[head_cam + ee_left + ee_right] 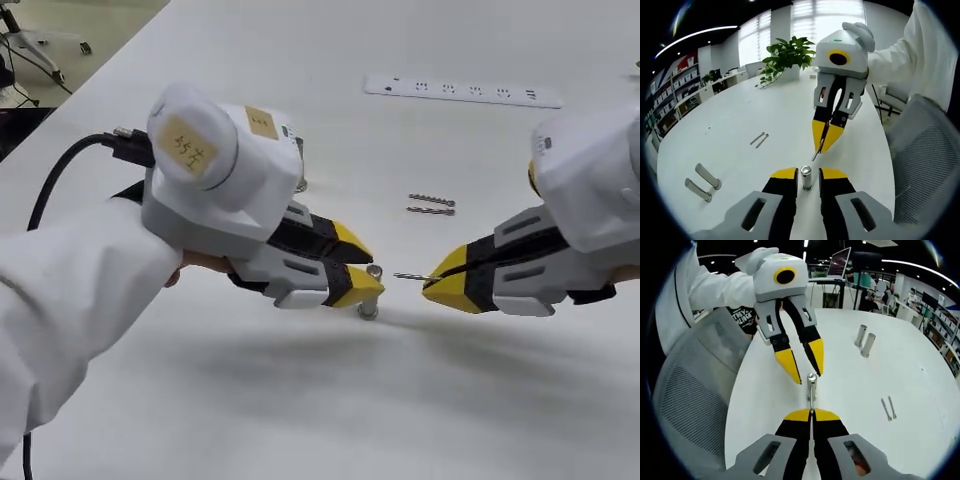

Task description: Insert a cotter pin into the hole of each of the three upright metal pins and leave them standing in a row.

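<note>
On the left of the head view, your white sleeve (60, 300) and a black cable (60, 170) run up to the left gripper (366, 268). Its jaws are parted, one yellow tip on either side of an upright metal pin (374, 271) that stands on the white table (300, 400). In the left gripper view a thin gap shows between each tip and the pin, so nothing is clamped.

Just right of the pin, a cotter pin (412, 276) lies roughly level. Its free end points at the head of the metal pin and sits close to it; whether the two touch cannot be told. The right gripper (438, 284) has its jaws closed on the other end. In the right gripper view you see the two yellow tips pressed together, with the thin wire coming out between them in line with the metal pin.

Back row, noted left to right:
- The two more metal pins (707, 176) stand side by side, well apart from the one between your jaws.
- The spare cotter pins (431, 205), two of them, lie parallel and just beside each other on the table.
- A white power strip (462, 90) lies flat beyond them.
</note>
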`<state>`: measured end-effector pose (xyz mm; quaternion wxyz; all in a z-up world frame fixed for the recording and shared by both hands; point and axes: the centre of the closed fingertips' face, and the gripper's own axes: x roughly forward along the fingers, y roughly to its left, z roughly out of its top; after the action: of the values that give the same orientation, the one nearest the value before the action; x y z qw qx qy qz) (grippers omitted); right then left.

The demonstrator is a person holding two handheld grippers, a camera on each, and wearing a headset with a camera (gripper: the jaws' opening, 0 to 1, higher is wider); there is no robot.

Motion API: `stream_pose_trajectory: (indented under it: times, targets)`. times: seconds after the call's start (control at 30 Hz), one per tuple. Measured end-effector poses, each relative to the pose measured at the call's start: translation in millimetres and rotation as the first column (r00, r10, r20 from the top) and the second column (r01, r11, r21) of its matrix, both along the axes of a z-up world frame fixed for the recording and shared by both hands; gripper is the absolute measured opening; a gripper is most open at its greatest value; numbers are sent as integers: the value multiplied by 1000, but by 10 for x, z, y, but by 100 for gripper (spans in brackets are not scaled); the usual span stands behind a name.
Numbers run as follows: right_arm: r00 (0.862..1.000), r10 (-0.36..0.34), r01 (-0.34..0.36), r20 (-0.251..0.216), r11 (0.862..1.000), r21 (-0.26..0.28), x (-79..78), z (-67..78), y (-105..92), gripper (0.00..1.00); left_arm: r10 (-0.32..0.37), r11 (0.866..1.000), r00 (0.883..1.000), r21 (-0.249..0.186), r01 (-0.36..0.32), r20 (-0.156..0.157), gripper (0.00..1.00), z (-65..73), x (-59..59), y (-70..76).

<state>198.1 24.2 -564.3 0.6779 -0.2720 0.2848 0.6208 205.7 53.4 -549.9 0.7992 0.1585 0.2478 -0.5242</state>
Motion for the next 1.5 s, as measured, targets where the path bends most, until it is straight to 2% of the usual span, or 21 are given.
stream_pose_trajectory:
  times: [0.1,0.3,0.33,0.7,0.8,1.07,1.5]
  targets:
    - [1000,1,-1,-1,1000,1,-3,-5,12,0,10,1000,1000,12,-10,13,14,-12,32,12]
    - [1000,3,-3,-1,1000,-3,-7,-19,22,0,7,1000,1000,3,-7,8,6,-5,21,-7]
    - [1000,2,-2,-1,1000,-1,-6,-17,25,0,8,1000,1000,-2,-8,0,6,-7,14,-15]
    - [1000,20,-20,10,1000,-6,-13,-31,50,0,-9,1000,1000,12,9,21,6,-11,-3,-21]
    - [1000,26,-26,17,1000,-8,-7,-38,66,0,-13,1000,1000,5,13,8,6,-12,-16,-27]
    - [998,51,-51,22,999,-7,-19,-55,120,0,-20,1000,1000,11,20,13,6,-17,-15,-22]
    - [998,51,-51,29,999,-8,14,-106,209,0,-27,1000,1000,16,26,17,6,-17,-15,-11]
